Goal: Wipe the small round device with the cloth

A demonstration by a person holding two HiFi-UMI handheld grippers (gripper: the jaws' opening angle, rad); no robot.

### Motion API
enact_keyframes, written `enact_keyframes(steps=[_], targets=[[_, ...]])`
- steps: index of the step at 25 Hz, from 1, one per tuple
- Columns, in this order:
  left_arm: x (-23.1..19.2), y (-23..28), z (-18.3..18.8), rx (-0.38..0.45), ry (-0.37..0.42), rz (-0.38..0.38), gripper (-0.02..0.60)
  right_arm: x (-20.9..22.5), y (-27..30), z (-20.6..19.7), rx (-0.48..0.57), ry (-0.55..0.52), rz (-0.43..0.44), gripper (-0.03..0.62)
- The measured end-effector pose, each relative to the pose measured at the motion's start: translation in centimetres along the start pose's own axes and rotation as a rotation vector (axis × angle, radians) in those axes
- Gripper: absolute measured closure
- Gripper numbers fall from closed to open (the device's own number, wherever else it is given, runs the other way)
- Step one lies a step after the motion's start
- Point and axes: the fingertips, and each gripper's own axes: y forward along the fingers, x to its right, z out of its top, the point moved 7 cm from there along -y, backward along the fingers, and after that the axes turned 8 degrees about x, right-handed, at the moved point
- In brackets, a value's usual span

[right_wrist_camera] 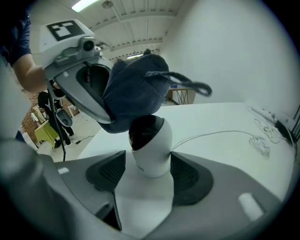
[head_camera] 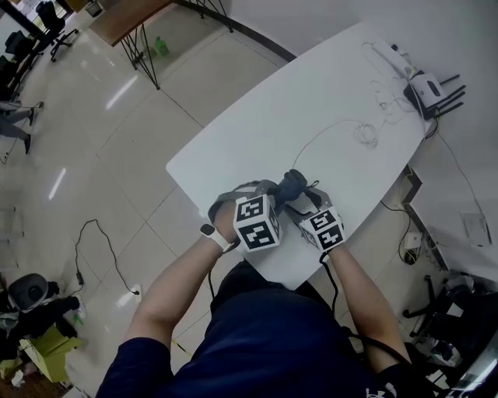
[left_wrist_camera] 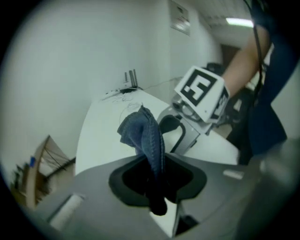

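A small white round device (right_wrist_camera: 151, 149) with a dark glossy face stands between the pads of my right gripper (right_wrist_camera: 149, 172), which is shut on its lower body. A dark blue cloth (right_wrist_camera: 135, 90) rests bunched on top of the device and is pinched in my left gripper (left_wrist_camera: 157, 180), which is shut on it. In the left gripper view the cloth (left_wrist_camera: 146, 136) rises out of the jaws, with the right gripper's marker cube (left_wrist_camera: 202, 93) just behind it. In the head view both grippers meet over the table's near edge, left gripper (head_camera: 282, 191), right gripper (head_camera: 306, 205), and the cloth (head_camera: 292, 183) shows ahead of them.
The white oval table (head_camera: 311, 101) carries a thin white cable (head_camera: 364, 134) and a router with antennas (head_camera: 429, 89) at its far end. Tiled floor lies to the left, with a wooden desk (head_camera: 124, 19) and office chairs (head_camera: 53, 23) farther off.
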Motion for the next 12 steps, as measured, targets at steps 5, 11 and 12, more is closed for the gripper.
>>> enact_keyframes(steps=[5, 11, 12], targets=[[2.9, 0.7, 0.7, -0.067, 0.166, 0.037, 0.493, -0.4, 0.0, -0.3, 0.012, 0.005, -0.001, 0.289], [-0.2, -2.0, -1.0, 0.198, -0.594, 0.02, 0.492, -0.1, -2.0, -0.7, 0.094, 0.129, 0.009, 0.289], [-0.7, -2.6, -1.8, 0.248, -0.717, 0.023, 0.493, -0.1, -2.4, -0.8, 0.104, 0.145, 0.009, 0.289]])
